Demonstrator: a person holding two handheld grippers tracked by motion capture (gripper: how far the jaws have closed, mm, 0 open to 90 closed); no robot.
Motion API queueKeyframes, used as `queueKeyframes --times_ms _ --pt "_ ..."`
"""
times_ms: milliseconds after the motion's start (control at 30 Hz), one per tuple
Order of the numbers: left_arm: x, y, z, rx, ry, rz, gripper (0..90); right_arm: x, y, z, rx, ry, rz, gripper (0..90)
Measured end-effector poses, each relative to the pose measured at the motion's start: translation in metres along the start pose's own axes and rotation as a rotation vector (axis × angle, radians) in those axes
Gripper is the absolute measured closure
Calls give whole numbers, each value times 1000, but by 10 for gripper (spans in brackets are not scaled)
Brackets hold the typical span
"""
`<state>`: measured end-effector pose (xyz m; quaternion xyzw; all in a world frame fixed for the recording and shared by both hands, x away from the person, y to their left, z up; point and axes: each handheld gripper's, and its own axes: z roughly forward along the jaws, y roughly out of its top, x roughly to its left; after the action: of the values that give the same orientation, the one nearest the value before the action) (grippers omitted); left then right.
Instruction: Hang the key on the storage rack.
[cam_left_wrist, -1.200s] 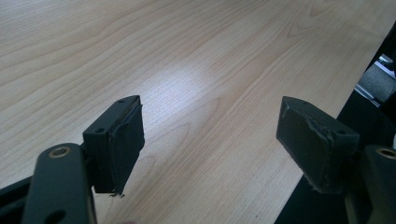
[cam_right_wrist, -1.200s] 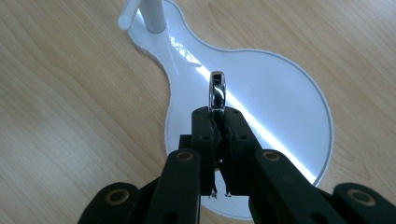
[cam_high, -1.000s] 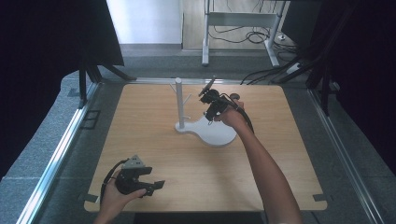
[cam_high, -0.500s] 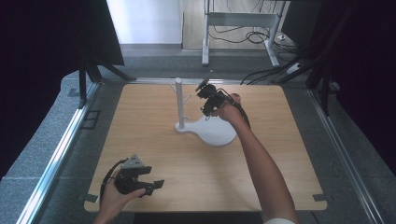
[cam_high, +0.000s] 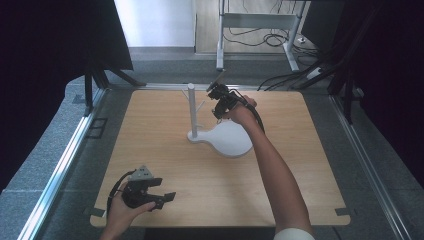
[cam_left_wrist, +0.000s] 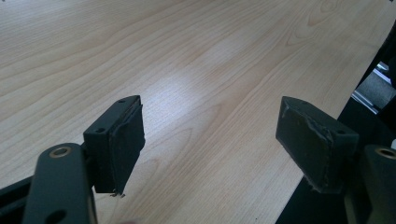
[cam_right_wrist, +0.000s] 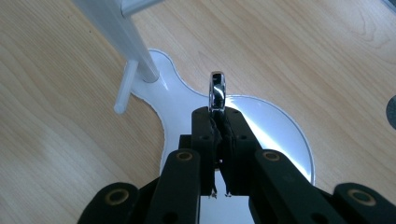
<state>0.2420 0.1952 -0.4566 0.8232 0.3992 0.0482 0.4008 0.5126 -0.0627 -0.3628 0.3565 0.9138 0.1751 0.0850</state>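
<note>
A white stand (cam_high: 192, 110) with short side pegs rises from a flat white base (cam_high: 230, 140) at the middle of the wooden table. My right gripper (cam_high: 216, 92) hovers just right of the post's top, shut on a shiny metal ring (cam_right_wrist: 217, 91). In the right gripper view the ring sticks up edge-on from the closed jaws above the base (cam_right_wrist: 275, 130), with a peg (cam_right_wrist: 125, 86) and the post (cam_right_wrist: 116, 28) to its left. My left gripper (cam_high: 167, 197) rests low at the table's near left, open, with nothing between its pads (cam_left_wrist: 126, 140).
The wooden table (cam_high: 150, 145) has metal rails along both sides. A dark drop lies past the table edge (cam_left_wrist: 317, 154) beside the left gripper. A metal frame and cables (cam_high: 260, 30) stand on the floor behind the table.
My right gripper has lifted and shifted left and farther back, toward the top of the post, with the ring held. The left gripper has stayed put.
</note>
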Motion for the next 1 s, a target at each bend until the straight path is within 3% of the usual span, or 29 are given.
queueKeyframes --times_ms 233,533,1000 --pt "0 0 -4 -21 1 3 244 0 9 -2 -5 -8 -4 848" --pt "0 0 -3 -10 -6 6 244 -2 25 4 10 -31 -8 848" --pt "0 0 -2 -3 -9 11 243 -4 38 5 -18 -45 17 848"
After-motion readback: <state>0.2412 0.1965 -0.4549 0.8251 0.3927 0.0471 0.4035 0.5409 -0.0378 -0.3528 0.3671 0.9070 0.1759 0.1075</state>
